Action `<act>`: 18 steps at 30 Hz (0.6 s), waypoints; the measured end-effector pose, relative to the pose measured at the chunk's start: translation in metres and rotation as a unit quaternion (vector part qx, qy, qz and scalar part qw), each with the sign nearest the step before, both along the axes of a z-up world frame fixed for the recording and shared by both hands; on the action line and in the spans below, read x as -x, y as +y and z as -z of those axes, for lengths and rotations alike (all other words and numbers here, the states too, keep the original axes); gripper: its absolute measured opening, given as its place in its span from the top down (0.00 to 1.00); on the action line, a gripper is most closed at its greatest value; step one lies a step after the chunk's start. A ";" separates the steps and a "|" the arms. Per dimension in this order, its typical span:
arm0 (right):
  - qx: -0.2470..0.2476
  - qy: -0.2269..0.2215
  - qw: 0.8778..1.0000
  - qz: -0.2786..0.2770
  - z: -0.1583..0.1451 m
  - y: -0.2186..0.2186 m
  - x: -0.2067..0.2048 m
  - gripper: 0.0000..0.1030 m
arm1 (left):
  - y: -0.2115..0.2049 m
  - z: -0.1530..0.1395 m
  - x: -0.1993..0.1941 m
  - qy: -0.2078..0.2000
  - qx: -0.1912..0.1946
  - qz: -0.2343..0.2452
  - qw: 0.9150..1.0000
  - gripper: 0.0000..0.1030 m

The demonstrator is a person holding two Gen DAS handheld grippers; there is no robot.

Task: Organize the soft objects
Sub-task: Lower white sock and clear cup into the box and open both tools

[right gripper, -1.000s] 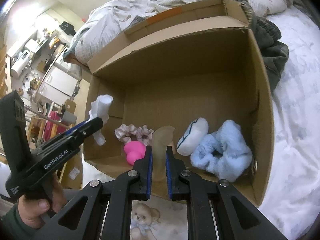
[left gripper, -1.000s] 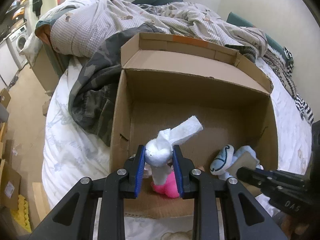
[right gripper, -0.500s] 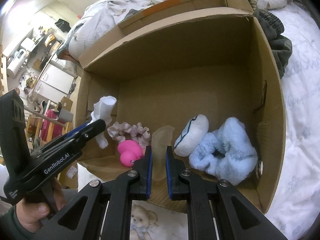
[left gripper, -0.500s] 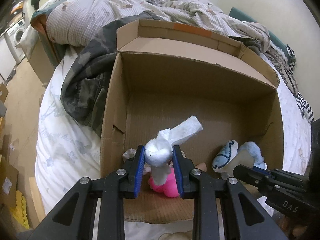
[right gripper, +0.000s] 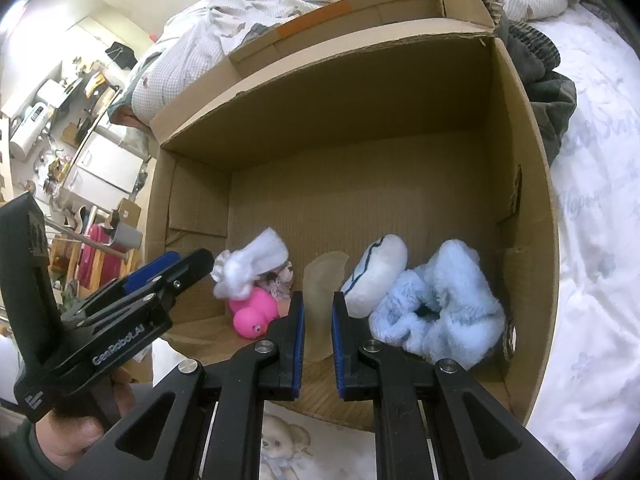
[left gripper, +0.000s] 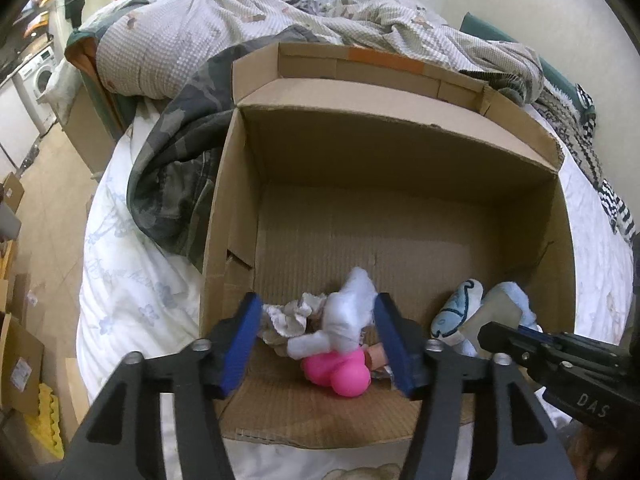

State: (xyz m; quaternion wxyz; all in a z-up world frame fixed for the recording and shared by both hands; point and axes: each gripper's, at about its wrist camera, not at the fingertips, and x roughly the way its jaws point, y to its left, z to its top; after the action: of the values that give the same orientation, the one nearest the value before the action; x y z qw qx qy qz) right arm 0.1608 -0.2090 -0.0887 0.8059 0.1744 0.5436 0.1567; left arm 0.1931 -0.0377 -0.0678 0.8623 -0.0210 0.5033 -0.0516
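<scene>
Cardboard box (left gripper: 400, 160) holds the white sock (left gripper: 348, 320), resting on a pink toy (left gripper: 340, 372). My left gripper (left gripper: 320, 344) stands released; my right gripper (right gripper: 318, 320) clenches a translucent pad (right gripper: 322, 292).

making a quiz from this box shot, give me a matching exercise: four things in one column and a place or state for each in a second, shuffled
Things:
1. white sock
2. pink toy
3. blue plush
4. translucent pad

Places or states:
A. held in the right gripper
B. by the right wall of the box
C. on the box floor, under the sock
D. loose between the fingers of the open left gripper

Pairs: 1-D, 2-C, 3-B, 4-A
</scene>
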 end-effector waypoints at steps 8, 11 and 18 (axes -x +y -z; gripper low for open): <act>0.010 -0.022 1.000 0.013 -0.006 -0.007 0.002 0.86 | -0.005 -0.007 0.002 -0.019 -0.035 0.000 0.999 0.38; 0.018 -0.026 0.999 0.018 -0.009 -0.008 0.003 0.75 | -0.004 -0.011 0.003 -0.029 -0.041 -0.002 0.999 0.38; 0.014 -0.048 0.998 0.045 -0.021 -0.020 0.005 0.23 | 0.002 -0.027 0.007 -0.066 -0.057 -0.025 0.996 0.38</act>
State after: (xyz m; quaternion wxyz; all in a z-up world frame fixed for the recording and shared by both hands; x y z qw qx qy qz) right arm 0.1554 -0.2289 -0.0678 0.8395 0.1802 0.4982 0.1207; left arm 0.1862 -0.0359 -0.0406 0.8943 0.0196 0.4470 -0.0026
